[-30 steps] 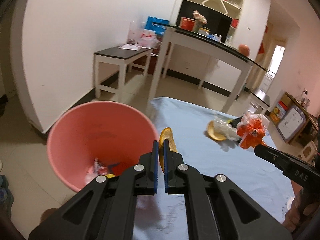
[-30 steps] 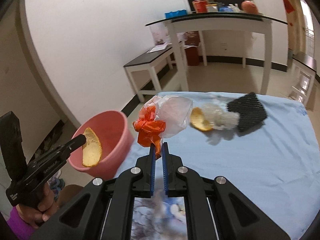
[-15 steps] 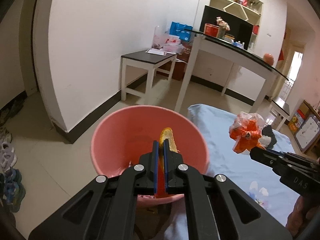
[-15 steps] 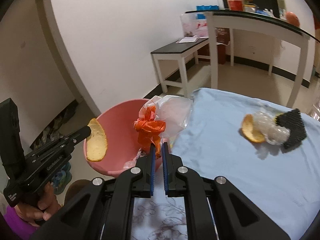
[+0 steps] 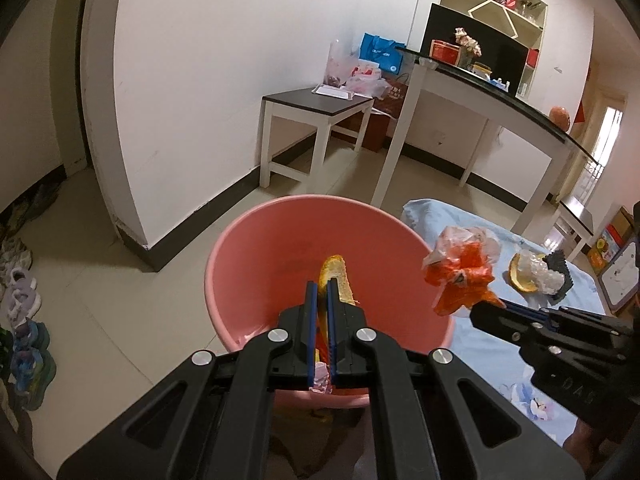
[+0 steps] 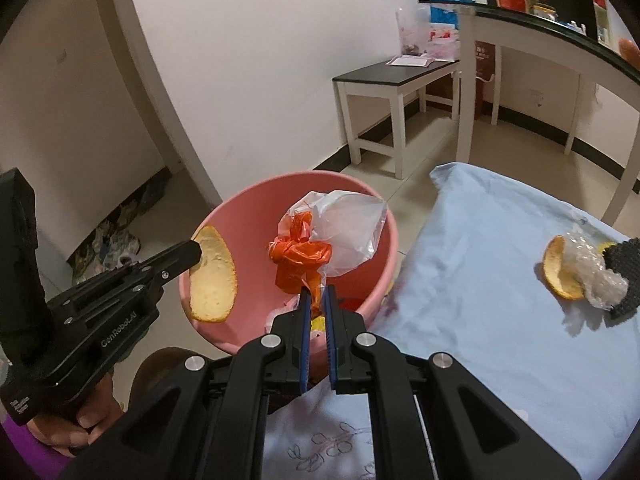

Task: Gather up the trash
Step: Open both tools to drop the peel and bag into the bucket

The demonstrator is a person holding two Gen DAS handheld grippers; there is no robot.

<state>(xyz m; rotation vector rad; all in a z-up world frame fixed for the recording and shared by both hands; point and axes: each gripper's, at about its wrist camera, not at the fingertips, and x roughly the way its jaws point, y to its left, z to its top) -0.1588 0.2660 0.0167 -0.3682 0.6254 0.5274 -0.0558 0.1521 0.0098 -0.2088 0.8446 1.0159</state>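
Orange peel (image 5: 335, 280), a curved slice with a pale pith side, hangs over the mouth of the pink bucket (image 5: 256, 240), pinched at its lower end by the left gripper (image 5: 320, 292), whose blue-padded jaws stand nearly closed on it. Just to the right of that bucket's rim, the right gripper (image 6: 316, 300) is clamped on the tail of an orange plastic bag (image 6: 298, 258) knotted together with a clear plastic bag (image 6: 348, 236), and the bundle sits above the bucket's near-right edge. Some scraps already lie in the bucket's bottom. Beyond the bucket to the right, on the light blue tablecloth (image 6: 472, 264), more rubbish waits: another orange peel (image 6: 558, 276), a crumpled clear wrapper (image 6: 596, 276) touching it, and a black mesh piece (image 6: 626, 264) against that. The step in hand looks like the drop. To do it well, I would bring each load well inside the rim before letting go, the peel first since it already hangs over the middle. The light bags could drift or catch on the rim, so they should be carried further over the opening, then lowered a little, and the jaws opened fully so the film does not cling to the pads.
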